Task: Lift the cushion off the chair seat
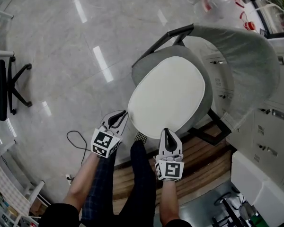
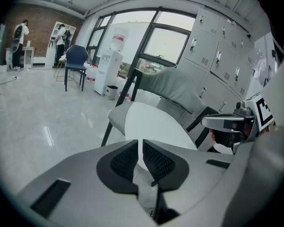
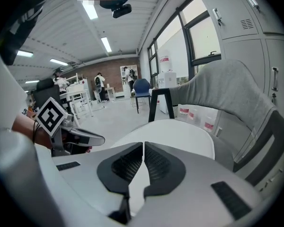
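A white oval cushion lies on the grey seat of a chair whose grey backrest curves behind it. My left gripper is shut and empty, its tip just off the cushion's near left edge. My right gripper is also shut and empty, at the cushion's near edge. In the left gripper view the closed jaws point at the cushion, with the right gripper beside them. In the right gripper view the closed jaws sit just before the cushion.
Grey lockers stand right of the chair, above a wooden floor strip. A black office chair stands far left and a cable lies on the tiles. A blue chair and a water dispenser stand further off.
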